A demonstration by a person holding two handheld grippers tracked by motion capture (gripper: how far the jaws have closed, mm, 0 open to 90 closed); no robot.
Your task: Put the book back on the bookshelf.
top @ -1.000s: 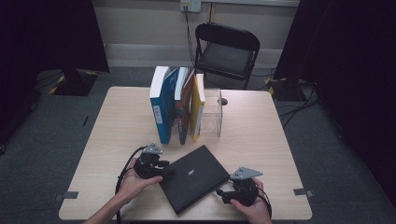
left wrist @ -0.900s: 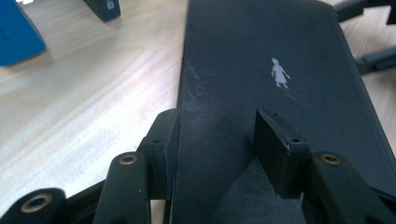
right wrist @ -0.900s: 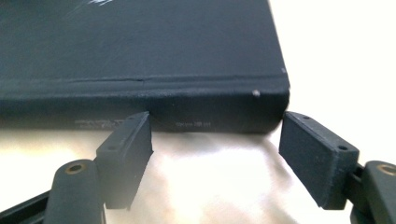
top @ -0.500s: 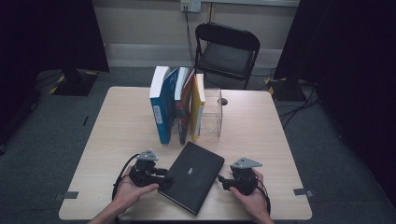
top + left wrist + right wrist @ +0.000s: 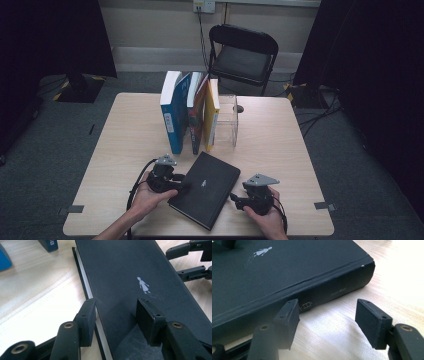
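In the left gripper view we see our left gripper (image 5: pixel 116 315) with its jaws spread wide — one pad set over the page edge of the black hardcover book (image 5: pixel 125 272), the other over its cover, nothing clamped between them. A small white figure (image 5: pixel 143 285) is printed on that cover near the frame's middle, and the other gripper's black jaws show at the upper right. In the right gripper view our right gripper (image 5: pixel 332 320) is likewise wide open, its jaws framing bare wood just in front of the book's spine (image 5: pixel 332 290), holding nothing. From the high view, the book (image 5: pixel 205 187) lies flat and skewed at the lower centre of the frame on the pale wooden table (image 5: pixel 280 135), between our left gripper (image 5: pixel 172 181) and right gripper (image 5: pixel 240 200). Above it, mid-frame, a row of upright books (image 5: pixel 190 117) stands against a clear acrylic bookend (image 5: pixel 227 120) — behind the table, at the top, a black folding chair (image 5: pixel 242 52).
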